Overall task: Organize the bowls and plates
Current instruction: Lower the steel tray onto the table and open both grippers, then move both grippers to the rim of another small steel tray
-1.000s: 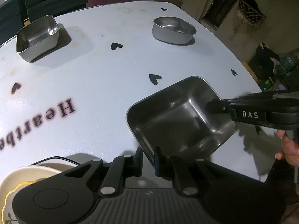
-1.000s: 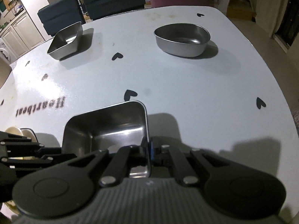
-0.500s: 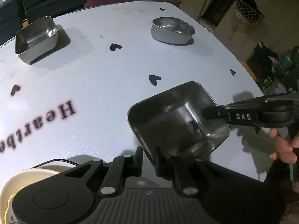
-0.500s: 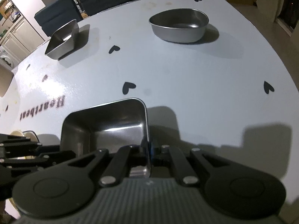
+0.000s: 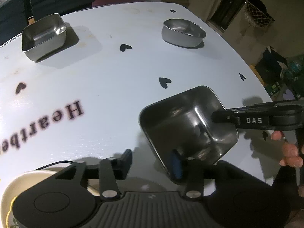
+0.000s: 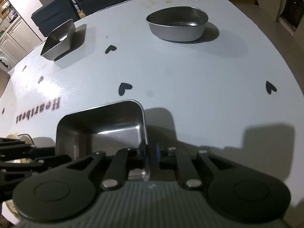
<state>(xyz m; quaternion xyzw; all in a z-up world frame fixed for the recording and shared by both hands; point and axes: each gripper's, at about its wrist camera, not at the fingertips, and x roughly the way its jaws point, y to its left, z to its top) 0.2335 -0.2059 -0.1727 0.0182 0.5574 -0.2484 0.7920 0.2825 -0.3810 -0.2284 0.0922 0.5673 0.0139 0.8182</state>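
A square steel tray [image 5: 186, 125] sits on the white table [image 5: 114, 72] between both grippers. My left gripper [image 5: 152, 161] is opening. Its blue pad [image 5: 176, 164] is inside the tray and the other finger [image 5: 126, 158] stands well outside the near wall, neither pressing. My right gripper [image 6: 149, 149] straddles the tray's [image 6: 102, 125] right wall and is also opening, with a small gap showing beside the rim. In the left wrist view the right gripper [image 5: 215, 116] reaches in from the right. The left gripper [image 6: 28, 152] shows at the left edge of the right wrist view.
A second square steel tray [image 5: 44, 36] [image 6: 58, 41] stands at the far left and an oval steel bowl [image 5: 183, 32] [image 6: 177, 25] at the far right. A cream dish [image 5: 28, 180] lies under my left gripper. Dark chairs [image 6: 57, 19] line the far edge. A person's fingers [image 5: 288, 152] show at right.
The left jaws, shut on the tray's near wall before, have spread wide. The right jaws have parted slightly from the right wall. The tray sank a little and now rests still.
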